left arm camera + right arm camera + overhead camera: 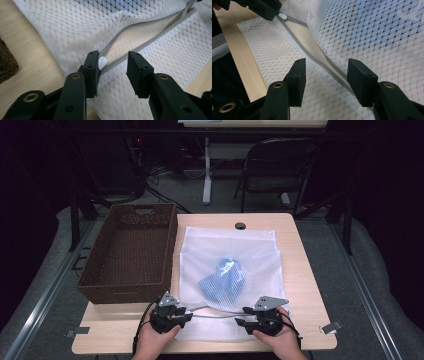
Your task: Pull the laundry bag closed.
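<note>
A white mesh laundry bag lies flat on the wooden table, and a blue cloth shows through it. Its grey zipper along the near edge is parted. My left gripper stands open at the zipper's left end, with the white zipper pull just inside one jaw. My right gripper is open too, its jaws straddling the zipper track on the mesh bag. Neither holds anything. In the right gripper view the left gripper shows beside the pull.
An empty brown wicker basket stands on the table's left side, close against the bag. A cable hole sits at the far edge. A folding chair and a desk leg stand beyond the table.
</note>
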Available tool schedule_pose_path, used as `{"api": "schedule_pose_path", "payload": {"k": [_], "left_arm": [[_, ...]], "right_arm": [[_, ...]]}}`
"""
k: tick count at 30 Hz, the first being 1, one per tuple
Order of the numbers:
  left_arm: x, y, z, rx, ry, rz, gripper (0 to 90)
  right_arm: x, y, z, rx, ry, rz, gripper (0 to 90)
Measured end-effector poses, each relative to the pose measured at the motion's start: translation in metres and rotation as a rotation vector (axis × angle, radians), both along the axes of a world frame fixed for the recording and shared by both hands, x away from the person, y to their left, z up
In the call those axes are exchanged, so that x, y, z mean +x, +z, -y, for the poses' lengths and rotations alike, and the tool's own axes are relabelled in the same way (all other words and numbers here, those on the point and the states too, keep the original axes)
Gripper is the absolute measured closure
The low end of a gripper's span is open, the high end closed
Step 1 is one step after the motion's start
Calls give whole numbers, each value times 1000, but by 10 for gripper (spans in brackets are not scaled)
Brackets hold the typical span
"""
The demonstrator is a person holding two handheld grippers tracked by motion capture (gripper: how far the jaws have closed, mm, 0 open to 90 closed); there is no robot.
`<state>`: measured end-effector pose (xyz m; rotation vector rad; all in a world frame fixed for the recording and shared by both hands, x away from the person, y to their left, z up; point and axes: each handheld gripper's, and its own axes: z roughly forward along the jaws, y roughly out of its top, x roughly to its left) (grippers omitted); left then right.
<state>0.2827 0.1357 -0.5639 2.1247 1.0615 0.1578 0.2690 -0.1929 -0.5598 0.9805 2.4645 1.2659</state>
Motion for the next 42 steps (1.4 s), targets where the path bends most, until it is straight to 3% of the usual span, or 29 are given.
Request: {"api": "schedule_pose_path", "payload": {"k": [5,19,26,33,37,42], "left_arm": [[2,2,-6,-1,28,24,567],[13,-3,-10,20,137,23,521],[20,-7,-12,25,167,8,518],[23,-12,-9,36,157,-7,519],[22,-13,-6,37,149,7,534],[21,-14,-1,69,120,41,603]], "right_arm": [[0,0,0,-1,3,1,492],[0,-1,-2,-2,8,2,491],[0,-1,-3,-2,11,2,491],[0,-1,-5,-4,18,2,490],[0,-2,-5,-4,19,3,489],[0,-2,-7,1,18,13,489]]}}
